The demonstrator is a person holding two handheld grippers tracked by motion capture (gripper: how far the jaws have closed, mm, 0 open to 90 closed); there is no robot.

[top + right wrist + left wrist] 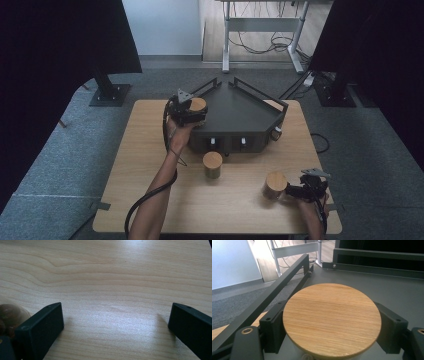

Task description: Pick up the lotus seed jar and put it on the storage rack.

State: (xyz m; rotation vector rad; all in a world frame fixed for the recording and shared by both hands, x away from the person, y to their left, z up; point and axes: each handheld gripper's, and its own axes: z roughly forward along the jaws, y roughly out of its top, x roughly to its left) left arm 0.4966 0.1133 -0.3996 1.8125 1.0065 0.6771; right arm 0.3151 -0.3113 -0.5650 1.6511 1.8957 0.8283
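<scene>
The left forearm reaches from the bottom edge of the high view diagonally up the table (150, 200), wrist bent back a little, and the left hand (179, 134) holds the left gripper (190, 111) at the near-left corner of the black tray (240, 107). Its jaws are clamped on a jar (332, 320) with a round wooden lid, one jaw on each side of the lid. In the left gripper view the jar sits over the tray's dark floor, close to the left rail (277, 290); whether its base touches the floor I cannot tell. The far rail (377, 270) lies well beyond it, with bare tray floor between.

The right hand (311, 202) rests low at the table's near-right corner, its forearm barely in from the bottom edge. The right gripper (296, 189) points left toward a second jar (275, 184) just beside its tips. In the right gripper view the jaws stand wide apart over bare wood, gripping nothing; a brownish glass curve shows at the lower left, outside the left jaw.

A third jar (212, 165) stands upright on the table just in front of the tray's front wall, between the two hands and apart from both. The tray fills the table's far middle; open wood lies to its left and along the near edge, while the right gripper sits close to the table's right edge.
</scene>
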